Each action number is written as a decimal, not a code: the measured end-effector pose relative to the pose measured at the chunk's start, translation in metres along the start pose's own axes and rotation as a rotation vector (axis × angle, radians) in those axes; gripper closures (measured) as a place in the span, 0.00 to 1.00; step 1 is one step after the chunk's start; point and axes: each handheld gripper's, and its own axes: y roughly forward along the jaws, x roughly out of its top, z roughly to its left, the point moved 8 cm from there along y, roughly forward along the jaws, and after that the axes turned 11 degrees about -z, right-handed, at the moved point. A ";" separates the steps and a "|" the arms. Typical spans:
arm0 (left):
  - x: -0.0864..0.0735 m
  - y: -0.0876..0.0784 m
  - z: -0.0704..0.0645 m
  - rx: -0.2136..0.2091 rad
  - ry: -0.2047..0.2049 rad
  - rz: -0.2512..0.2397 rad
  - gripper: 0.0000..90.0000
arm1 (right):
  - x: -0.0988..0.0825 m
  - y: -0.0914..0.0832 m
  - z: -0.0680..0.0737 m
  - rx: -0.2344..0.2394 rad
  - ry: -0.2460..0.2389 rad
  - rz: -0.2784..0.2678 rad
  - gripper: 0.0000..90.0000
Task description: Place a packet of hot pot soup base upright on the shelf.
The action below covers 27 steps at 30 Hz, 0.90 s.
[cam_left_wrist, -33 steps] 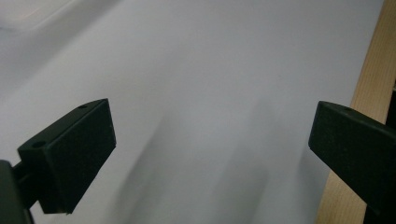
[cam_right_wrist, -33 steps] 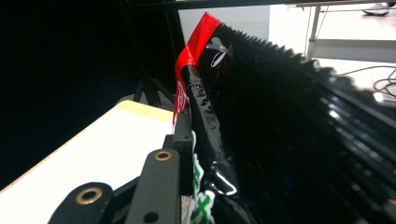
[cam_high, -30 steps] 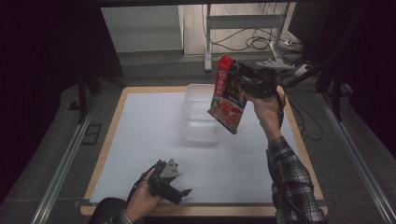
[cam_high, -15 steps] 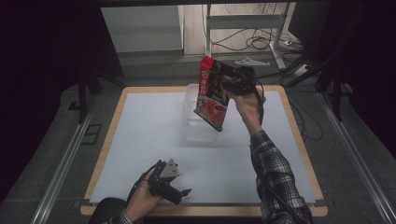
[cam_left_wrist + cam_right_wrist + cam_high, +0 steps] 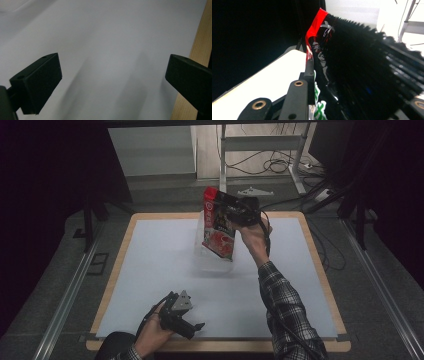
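A red and black snack packet hangs upright over a clear plastic container at the middle back of the white mat. My right gripper is shut on the packet's upper right side, held by a hand with a plaid sleeve. In the right gripper view the packet's red top edge sits pinched between the jaws of the right gripper. My left gripper rests low at the front of the mat. In its own view the left gripper stands open with nothing between the jaws.
The white mat lies on a table with a wooden rim close beside the left gripper. Cables and a metal stand sit on the floor behind the table. Dark rails run along both sides.
The right hand has carried the packet leftward and a little down, from the right of the container to above it. The left gripper has stayed put.
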 end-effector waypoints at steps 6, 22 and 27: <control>-0.001 0.000 0.000 -0.005 0.003 0.007 0.01 | -0.016 0.007 0.004 0.009 0.006 0.021 0.78; -0.002 0.002 -0.001 -0.014 0.000 0.016 0.01 | -0.048 -0.005 0.002 0.025 0.045 0.027 0.75; -0.002 0.002 -0.001 -0.015 0.000 0.017 0.01 | -0.057 -0.014 -0.005 0.024 0.055 0.023 0.73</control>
